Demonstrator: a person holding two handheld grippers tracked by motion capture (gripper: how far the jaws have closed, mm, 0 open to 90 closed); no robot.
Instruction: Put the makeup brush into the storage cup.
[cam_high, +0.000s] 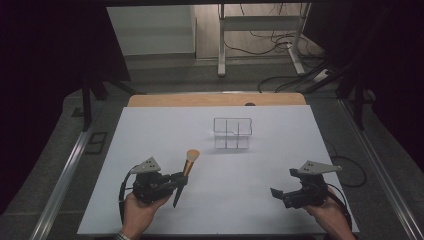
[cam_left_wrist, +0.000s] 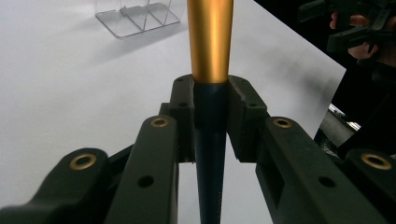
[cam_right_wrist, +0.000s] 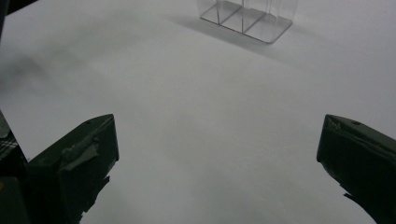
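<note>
Left hand-held gripper (cam_high: 176, 181) pinching brush (cam_high: 188, 163), handle tilted toward clear organizer (cam_high: 231, 133) ahead-right; right hand-held gripper (cam_high: 278, 192) spread, idle

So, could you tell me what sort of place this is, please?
Probably a lab recording bench: a white table with a clear organizer, hand-held left gripper clamping a makeup brush, cables on the floor behind.

Each black hand-held gripper (cam_high: 176, 181) has brass-ringed pivots, a grey three-cornered plate and a trailing black cable.
</note>
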